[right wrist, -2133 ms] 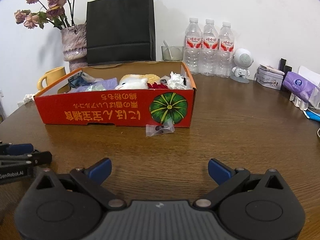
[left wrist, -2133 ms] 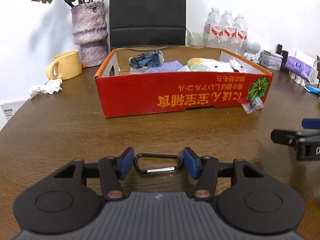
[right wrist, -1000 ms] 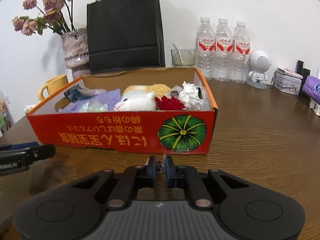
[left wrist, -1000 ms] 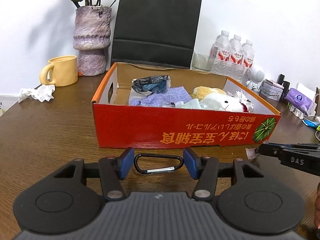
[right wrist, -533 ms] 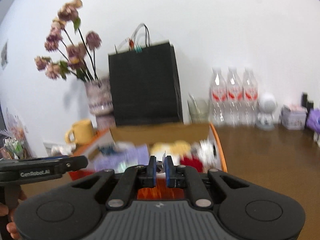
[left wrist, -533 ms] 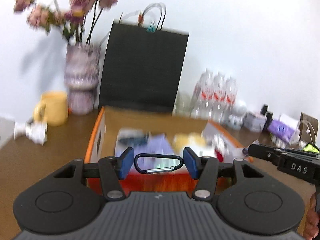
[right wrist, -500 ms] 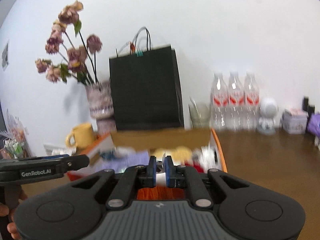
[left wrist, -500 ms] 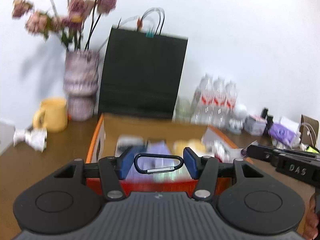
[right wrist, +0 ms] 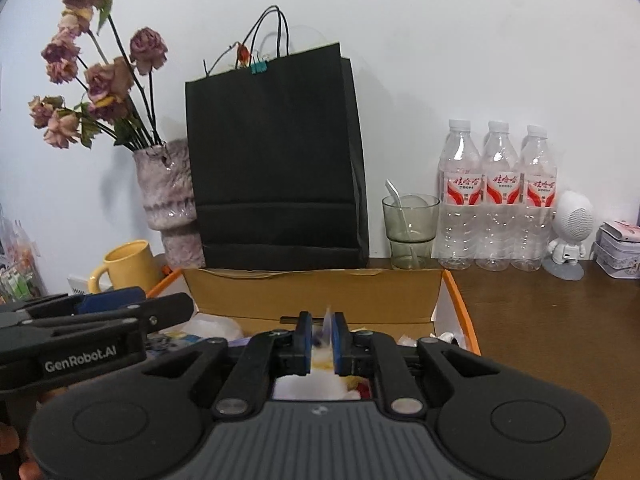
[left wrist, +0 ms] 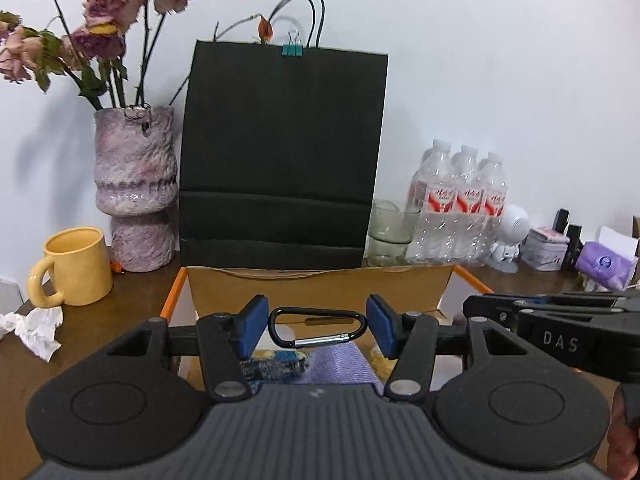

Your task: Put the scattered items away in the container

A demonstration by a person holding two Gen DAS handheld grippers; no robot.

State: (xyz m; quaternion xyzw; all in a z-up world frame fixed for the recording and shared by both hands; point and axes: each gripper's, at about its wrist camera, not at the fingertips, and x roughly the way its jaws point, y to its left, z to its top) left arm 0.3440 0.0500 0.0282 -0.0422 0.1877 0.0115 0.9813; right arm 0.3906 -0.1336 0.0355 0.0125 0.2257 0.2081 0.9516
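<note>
My left gripper is shut on a black carabiner, held level between the blue pads above the open cardboard box. My right gripper is shut on a small clear plastic bag, whose edge sticks up between the pads, also above the box. In the box lie a purple cloth, a blue packet and a white plush toy. Each gripper shows in the other's view, the right gripper and the left gripper.
Behind the box stand a black paper bag, a vase of dried roses, a yellow mug, a glass, three water bottles and a white robot figure. Crumpled tissue lies left.
Both grippers have risen from the table and moved forward over the box, the left one with the carabiner and the right one closed on the small bag it took from the box's front.
</note>
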